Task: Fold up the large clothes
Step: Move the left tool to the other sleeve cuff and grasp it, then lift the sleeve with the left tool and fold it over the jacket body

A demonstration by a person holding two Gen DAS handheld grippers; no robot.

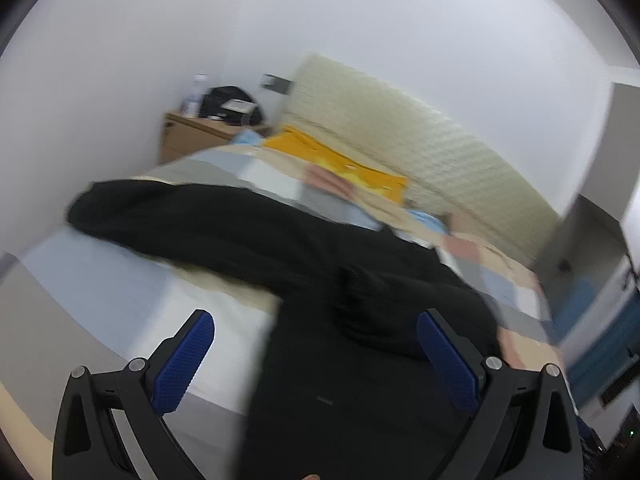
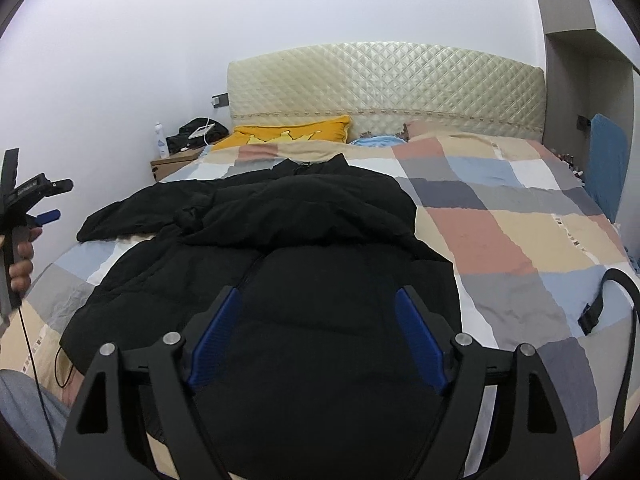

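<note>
Black jacket (image 2: 280, 240) lies partly folded on the bed (image 2: 520, 240); left hand-held gripper (image 1: 316, 344) and right hand-held gripper (image 2: 318, 316) hover spread, likely next pinching the sleeve (image 2: 128, 216) at ten o'clock.

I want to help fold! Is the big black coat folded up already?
Partly. One sleeve of the black coat is folded across its body; the other lies spread on the bed.

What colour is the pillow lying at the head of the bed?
Yellow; the pillow shows best in the right wrist view, against the quilted headboard.
</note>
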